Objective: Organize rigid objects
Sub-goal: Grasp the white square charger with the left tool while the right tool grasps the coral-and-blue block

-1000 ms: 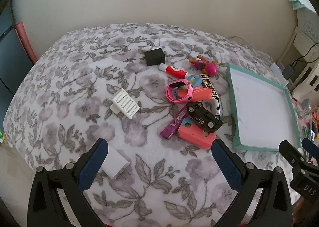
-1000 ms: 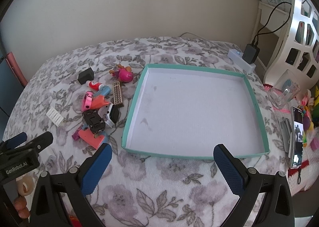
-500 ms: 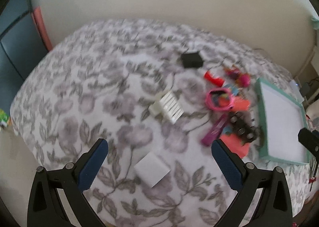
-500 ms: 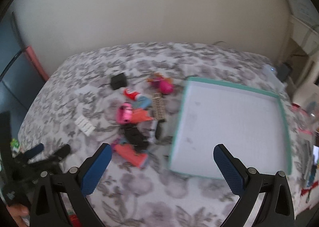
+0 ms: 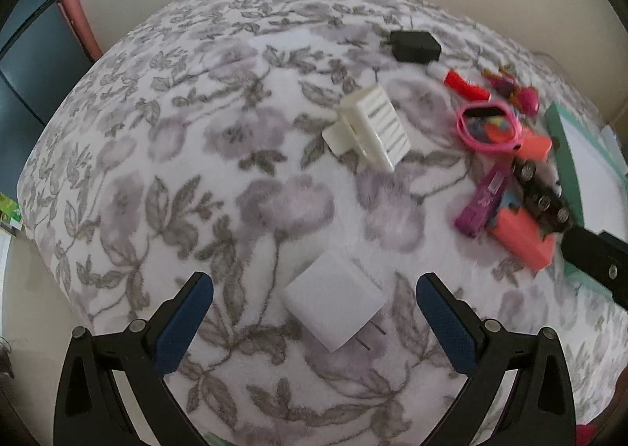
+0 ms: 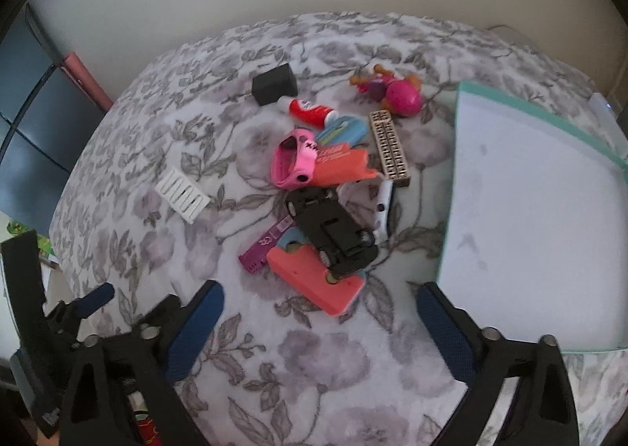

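Meanwhile the teal-rimmed tray [image 6: 530, 210] holds nothing, left gripper [image 5: 314, 320] fingers spread, right gripper [image 6: 320, 322] fingers closing.

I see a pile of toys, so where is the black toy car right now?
In the right wrist view the car lies upside down mid-pile on the bed, resting on the coral block, left of the tray.

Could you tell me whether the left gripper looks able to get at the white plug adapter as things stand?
Probably yes: the left gripper is open with the white plug adapter lying flat between its fingers, not yet touched, and nothing lies over or against it.
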The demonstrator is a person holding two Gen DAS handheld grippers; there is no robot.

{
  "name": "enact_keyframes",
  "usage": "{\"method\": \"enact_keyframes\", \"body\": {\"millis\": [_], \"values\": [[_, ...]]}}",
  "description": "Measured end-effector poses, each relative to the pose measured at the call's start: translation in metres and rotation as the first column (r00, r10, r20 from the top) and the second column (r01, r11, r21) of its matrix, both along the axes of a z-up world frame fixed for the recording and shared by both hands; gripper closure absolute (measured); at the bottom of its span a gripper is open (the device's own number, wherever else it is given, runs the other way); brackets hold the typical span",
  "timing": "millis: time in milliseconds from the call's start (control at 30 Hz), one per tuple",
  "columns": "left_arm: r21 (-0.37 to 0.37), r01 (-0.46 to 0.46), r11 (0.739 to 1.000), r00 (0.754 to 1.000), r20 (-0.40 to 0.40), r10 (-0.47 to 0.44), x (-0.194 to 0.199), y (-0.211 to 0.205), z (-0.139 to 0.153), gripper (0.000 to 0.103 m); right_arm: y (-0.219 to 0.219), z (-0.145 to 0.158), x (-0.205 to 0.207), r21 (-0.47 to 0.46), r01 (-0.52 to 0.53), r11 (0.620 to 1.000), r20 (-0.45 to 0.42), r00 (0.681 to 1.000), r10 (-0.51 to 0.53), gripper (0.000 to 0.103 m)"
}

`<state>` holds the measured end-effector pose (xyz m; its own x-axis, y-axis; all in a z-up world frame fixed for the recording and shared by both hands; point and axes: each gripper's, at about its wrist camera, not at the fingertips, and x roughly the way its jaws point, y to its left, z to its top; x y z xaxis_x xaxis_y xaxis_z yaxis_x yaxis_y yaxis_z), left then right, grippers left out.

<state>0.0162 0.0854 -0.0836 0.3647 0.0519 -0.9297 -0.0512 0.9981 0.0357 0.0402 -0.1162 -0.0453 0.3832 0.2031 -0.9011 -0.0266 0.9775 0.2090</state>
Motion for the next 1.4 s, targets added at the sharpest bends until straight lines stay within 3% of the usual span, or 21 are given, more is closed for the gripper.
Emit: {"method": "enact_keyframes", "body": {"millis": [167, 333, 467, 833, 967, 1067, 1267, 1400], "values": [[0.016, 0.022, 1.000, 1.000, -0.015, -0.022, -0.001, -0.004, -0.007, 0.003, 0.008, -0.014, 0.008, 0.004, -0.021, 1.000, -0.021, 1.000, 0.021, 0.018], [0.014, 0.034, 0.999, 0.999, -0.028, -0.034, 0.002, -0.007, -0.014, 0.008, 0.017, -0.026, 0.015, -0.033, -0.036, 0.999, -0.048, 0.998, 0.034, 0.018], [0.011, 0.048, 0.999, 0.998, -0.041, -0.047, 0.005, -0.009, -0.020, 0.022, 0.020, -0.036, 0.023, -0.064, -0.038, 0.997, -0.066, 0.997, 0.034, 0.018], [0.005, 0.069, 0.998, 0.997, -0.024, -0.069, 0.005, -0.018, -0.023, 0.032, 0.026, -0.054, 0.035, -0.122, -0.049, 0.991, -0.077, 0.996, 0.040, 0.018], [0.006, 0.068, 0.998, 0.997, -0.025, -0.068, 0.005, -0.021, -0.022, 0.033, 0.035, -0.056, 0.034, -0.191, -0.078, 0.979, -0.071, 0.995, 0.065, 0.026], [0.007, 0.066, 0.998, 0.998, -0.024, -0.065, 0.005, -0.021, -0.022, 0.033, 0.032, -0.055, 0.034, -0.194, -0.080, 0.978, -0.060, 0.996, 0.069, 0.033], [0.018, 0.052, 0.998, 0.998, -0.038, -0.051, 0.009, -0.022, -0.023, 0.033, 0.028, -0.054, 0.025, -0.184, -0.087, 0.979, -0.065, 0.995, 0.077, 0.033], [0.022, 0.058, 0.998, 0.996, -0.066, -0.056, 0.014, -0.028, -0.020, 0.042, 0.020, -0.049, 0.016, -0.137, -0.073, 0.988, -0.075, 0.995, 0.063, 0.033]]}}
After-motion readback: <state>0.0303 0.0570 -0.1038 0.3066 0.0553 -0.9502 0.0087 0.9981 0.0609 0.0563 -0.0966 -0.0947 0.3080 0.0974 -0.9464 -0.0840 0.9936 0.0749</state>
